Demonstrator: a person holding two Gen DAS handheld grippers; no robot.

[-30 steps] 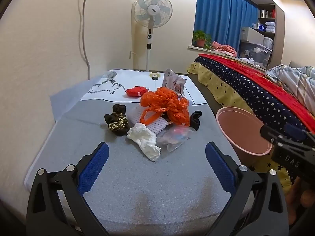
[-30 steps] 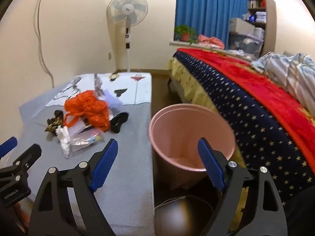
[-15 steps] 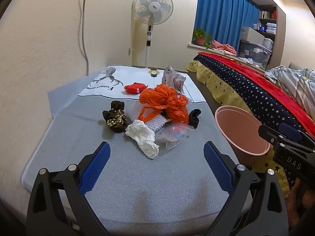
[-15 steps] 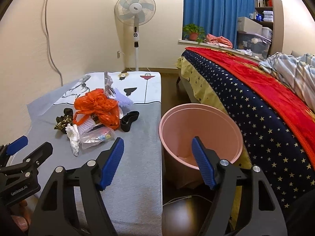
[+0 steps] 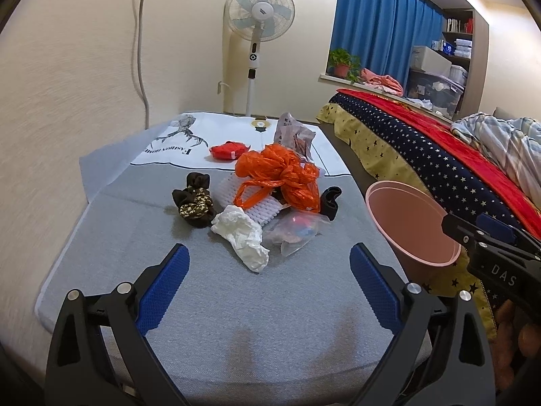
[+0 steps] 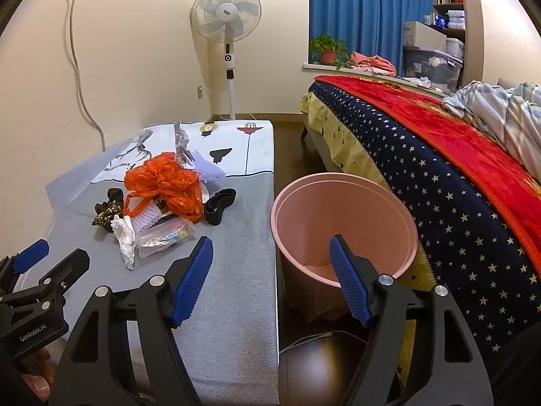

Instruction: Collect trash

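A pile of trash lies on the grey table point(image 5: 209, 308): an orange plastic bag point(image 5: 280, 176), a crumpled white tissue point(image 5: 241, 233), a clear plastic bag point(image 5: 294, 233), a dark brown and gold wrapper point(image 5: 194, 203), a black band point(image 5: 329, 201) and a red wrapper point(image 5: 226, 150). A pink bin point(image 6: 341, 226) stands on the floor right of the table. My left gripper point(image 5: 268, 272) is open and empty, short of the tissue. My right gripper point(image 6: 272, 264) is open and empty, at the table's right edge before the bin.
A bed point(image 6: 439, 155) with a starry blue and red cover runs along the right, close behind the bin. A standing fan point(image 5: 258, 34) is at the far wall. A wall point(image 5: 67, 84) borders the table's left side. A white printed cloth point(image 5: 189, 138) covers the table's far end.
Both grippers have drawn back and risen a little, so more of the table and the bin shows. The right view has turned left toward the pile. The trash has not moved.
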